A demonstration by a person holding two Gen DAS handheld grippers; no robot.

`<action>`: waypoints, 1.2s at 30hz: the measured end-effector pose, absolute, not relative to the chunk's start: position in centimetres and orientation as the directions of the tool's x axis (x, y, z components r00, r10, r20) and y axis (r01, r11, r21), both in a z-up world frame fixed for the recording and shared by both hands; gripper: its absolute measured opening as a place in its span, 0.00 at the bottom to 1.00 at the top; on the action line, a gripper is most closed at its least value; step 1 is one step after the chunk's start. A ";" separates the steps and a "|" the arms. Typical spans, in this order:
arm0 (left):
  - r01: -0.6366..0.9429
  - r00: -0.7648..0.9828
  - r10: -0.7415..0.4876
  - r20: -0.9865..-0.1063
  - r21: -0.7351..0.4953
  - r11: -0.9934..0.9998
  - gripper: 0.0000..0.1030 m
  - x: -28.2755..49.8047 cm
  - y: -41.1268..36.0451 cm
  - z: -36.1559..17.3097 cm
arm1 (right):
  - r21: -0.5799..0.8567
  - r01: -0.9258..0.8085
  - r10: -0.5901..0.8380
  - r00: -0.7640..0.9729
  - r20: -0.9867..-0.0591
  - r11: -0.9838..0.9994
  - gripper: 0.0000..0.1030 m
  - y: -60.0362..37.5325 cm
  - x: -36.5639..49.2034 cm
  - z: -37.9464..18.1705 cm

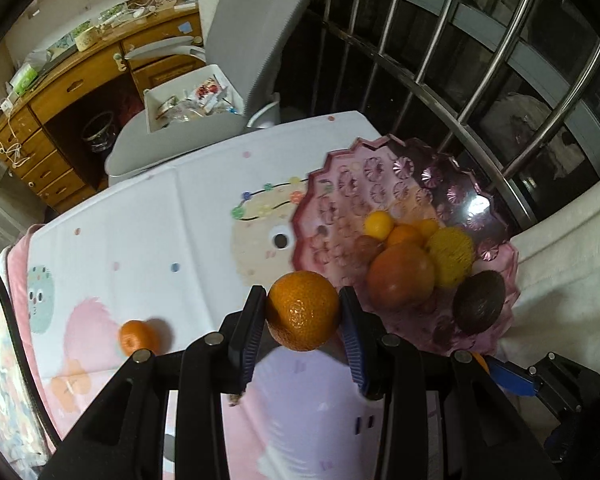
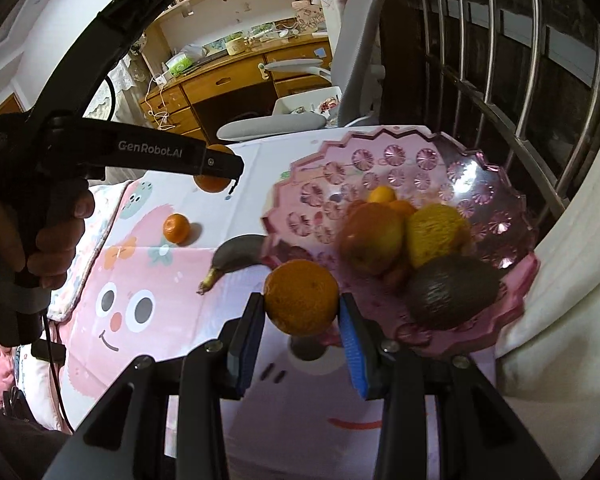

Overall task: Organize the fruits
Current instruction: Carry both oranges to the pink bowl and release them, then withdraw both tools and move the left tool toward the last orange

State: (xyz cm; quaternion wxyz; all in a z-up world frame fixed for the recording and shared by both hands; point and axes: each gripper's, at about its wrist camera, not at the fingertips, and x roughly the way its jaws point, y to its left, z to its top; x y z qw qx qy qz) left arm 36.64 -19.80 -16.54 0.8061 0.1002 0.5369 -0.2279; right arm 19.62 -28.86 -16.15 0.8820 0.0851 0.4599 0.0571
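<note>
Both grippers loaded right now. Left gripper (image 1: pixel 303 312) has its jaws clamped on an orange (image 1: pixel 303 311), held up off the cloth just beside the near rim of the pink bowl (image 1: pixel 320 184). Right gripper (image 2: pixel 302 305) is the same: jaws pinched on a second orange (image 2: pixel 301 297), at the bowl's front edge. Inside the bowl: a reddish-orange fruit (image 1: pixel 401 276), a yellow one (image 1: pixel 450 255), a dark avocado (image 1: pixel 479 301) and a few small oranges at the back. Out on the cartoon tablecloth (image 2: pixel 132 280), a small mandarin (image 2: pixel 176 228) sits alone, well apart from the bowl. A dark banana (image 2: pixel 236 254) lies w/ its tip touching the bowl's left rim.
</note>
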 end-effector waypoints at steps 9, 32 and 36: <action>0.493 0.258 -0.267 -0.929 -0.111 0.863 0.35 36.5 -23.5 -18.5 | 0.246 -0.048 0.232 0.537 -0.811 0.968 0.37 -31.2 20.3 -17.2; 0.456 0.304 -0.302 -0.904 -0.141 0.879 0.59 34.0 -18.7 -15.4 | 0.282 -0.001 0.243 0.510 -0.825 0.959 0.52 -30.3 20.2 -16.7; 0.438 0.297 -0.297 -0.907 -0.147 0.887 0.59 32.9 -16.2 -15.2 | 0.298 0.031 0.245 0.492 -0.836 0.954 0.53 -29.4 19.8 -16.6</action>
